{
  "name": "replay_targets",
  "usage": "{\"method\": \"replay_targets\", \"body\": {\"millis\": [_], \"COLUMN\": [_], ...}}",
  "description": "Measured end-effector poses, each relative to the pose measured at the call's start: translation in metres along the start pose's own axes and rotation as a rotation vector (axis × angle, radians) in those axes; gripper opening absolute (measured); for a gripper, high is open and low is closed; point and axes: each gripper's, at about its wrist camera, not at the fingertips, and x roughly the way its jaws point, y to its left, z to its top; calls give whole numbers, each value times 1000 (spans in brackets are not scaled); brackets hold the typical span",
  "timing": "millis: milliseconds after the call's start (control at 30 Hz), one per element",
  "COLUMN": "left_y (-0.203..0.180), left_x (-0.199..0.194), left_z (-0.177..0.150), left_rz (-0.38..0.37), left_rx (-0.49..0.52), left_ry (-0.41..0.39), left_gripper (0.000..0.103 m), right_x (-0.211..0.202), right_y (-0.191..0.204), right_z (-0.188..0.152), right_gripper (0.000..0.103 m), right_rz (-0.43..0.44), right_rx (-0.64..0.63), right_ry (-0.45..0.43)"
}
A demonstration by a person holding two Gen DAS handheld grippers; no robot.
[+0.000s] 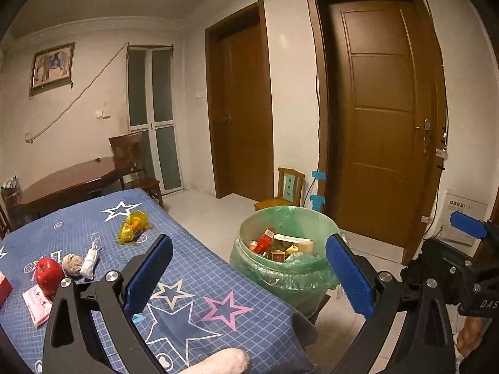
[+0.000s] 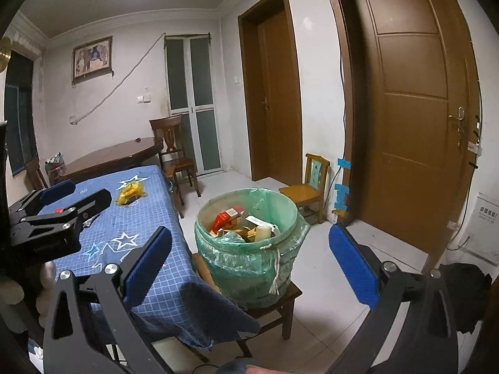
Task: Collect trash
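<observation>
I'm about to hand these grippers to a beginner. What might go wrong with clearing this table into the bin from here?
The bin stands on a small stool off the table's edge, so a bump or a short drop may tip it or miss. The red apple is round and may roll. The yellow wrapper lies farthest away, and its thin crinkly film may slip from the open left gripper.

Bin: ahead of the left gripper, between its fingers, standing on a stool just right of the table. Boxes: in the bin. On the table, left of the gripper: apple, ball of twine, packet. Wrapper: farther ahead.
</observation>
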Motion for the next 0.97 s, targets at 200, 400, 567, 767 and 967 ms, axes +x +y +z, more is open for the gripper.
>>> {"method": "replay_targets", "body": {"millis": [200, 400, 567, 767, 967], "left_y": [1, 0, 0, 1, -1], "left_x": [3, 5, 9, 13, 17], "left_z": [0, -1, -2, -3, -4], "left_rz": [2, 8, 13, 20, 22], "left_rx": [5, 14, 14, 8, 18], "left_ry": [3, 8, 17, 34, 44], "left_gripper": [98, 98, 98, 98, 98], "right_x": [0, 1, 3, 3, 4], "right_y": [0, 1, 0, 0, 0], "right_z": [0, 1, -1, -2, -2], "right_gripper": [97, 97, 97, 97, 97], "right_rz": [6, 8, 8, 9, 11], "right_rx": [-3, -3, -3, -1, 1], "right_ry": [3, 7, 13, 12, 13]}}
